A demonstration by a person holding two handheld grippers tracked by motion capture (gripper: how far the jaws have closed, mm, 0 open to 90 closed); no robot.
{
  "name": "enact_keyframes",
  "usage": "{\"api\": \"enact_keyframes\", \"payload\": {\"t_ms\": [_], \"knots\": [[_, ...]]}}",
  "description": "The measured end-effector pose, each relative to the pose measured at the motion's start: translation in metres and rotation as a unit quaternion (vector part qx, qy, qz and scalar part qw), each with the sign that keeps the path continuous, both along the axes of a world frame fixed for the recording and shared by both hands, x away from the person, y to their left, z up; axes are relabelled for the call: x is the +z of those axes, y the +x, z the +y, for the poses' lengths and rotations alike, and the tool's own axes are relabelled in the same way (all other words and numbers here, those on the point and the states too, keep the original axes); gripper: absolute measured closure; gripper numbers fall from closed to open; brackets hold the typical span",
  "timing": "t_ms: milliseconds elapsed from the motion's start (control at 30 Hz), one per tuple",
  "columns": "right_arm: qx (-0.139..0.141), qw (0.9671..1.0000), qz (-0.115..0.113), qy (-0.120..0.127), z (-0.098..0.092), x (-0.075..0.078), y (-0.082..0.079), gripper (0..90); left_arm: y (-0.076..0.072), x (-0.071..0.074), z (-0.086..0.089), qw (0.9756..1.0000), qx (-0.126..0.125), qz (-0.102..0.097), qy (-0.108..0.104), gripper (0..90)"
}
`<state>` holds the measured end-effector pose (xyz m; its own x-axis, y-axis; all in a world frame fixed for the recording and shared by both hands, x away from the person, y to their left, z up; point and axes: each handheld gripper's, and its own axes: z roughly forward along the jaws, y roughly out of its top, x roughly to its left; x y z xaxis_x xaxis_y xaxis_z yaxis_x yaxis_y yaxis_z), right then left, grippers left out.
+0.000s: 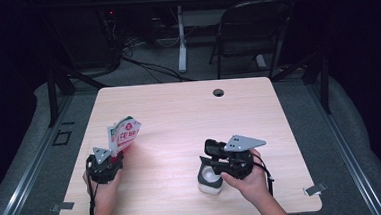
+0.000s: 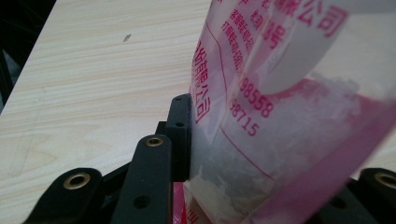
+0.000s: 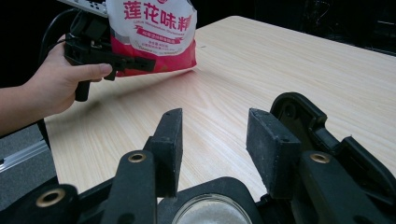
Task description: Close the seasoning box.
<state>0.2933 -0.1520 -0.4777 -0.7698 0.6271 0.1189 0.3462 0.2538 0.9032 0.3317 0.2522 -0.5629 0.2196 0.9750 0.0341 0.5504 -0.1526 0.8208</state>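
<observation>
Pale wood table point(image 1: 189, 112), mostly bare toward twelve o'clock. At eight o'clock, near the left edge, the left gripper point(image 1: 112, 155) fingers clench a red-and-white seasoning bag point(image 1: 124, 134). At five o'clock, right gripper point(image 1: 212, 158) fingers spread, released, above a white jar point(image 1: 209, 182).

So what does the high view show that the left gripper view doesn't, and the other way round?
High view alone: the right gripper over a white jar, the table's cable hole, and a chair behind it. Left gripper view alone: the close-up red digits printed on the bag, white powder inside, and a jaw pad pressed against its side. Both: the bag clamped in the left gripper over the pale wooden table.
</observation>
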Motion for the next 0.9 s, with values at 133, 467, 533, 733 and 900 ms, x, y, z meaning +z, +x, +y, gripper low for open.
{"api": "enact_keyframes", "payload": {"t_ms": [133,467,533,733,900], "knots": [[-0.001,1.0,-0.001,-0.001,-0.001,0.0,0.0,56.3,0.0,0.0,0.005,0.9998,0.018,-0.005,0.001,69.1],[-0.006,1.0,-0.001,-0.001,-0.002,0.0,0.001,55.3,0.002,-0.004,0.016,0.9989,0.044,-0.003,0.014,69.1],[-0.006,1.0,-0.001,-0.002,-0.002,0.0,0.001,55.2,0.002,-0.005,0.018,0.9985,0.05,-0.002,0.019,69.1],[-0.006,1.0,0.001,0.0,-0.002,-0.001,0.002,54.8,0.003,-0.008,0.024,0.9979,0.063,0.003,0.015,68.8],[-0.005,1.0,0.001,-0.005,-0.002,-0.001,0.002,54.1,0.003,-0.008,0.025,0.9983,0.057,0.004,0.009,60.3]]}}
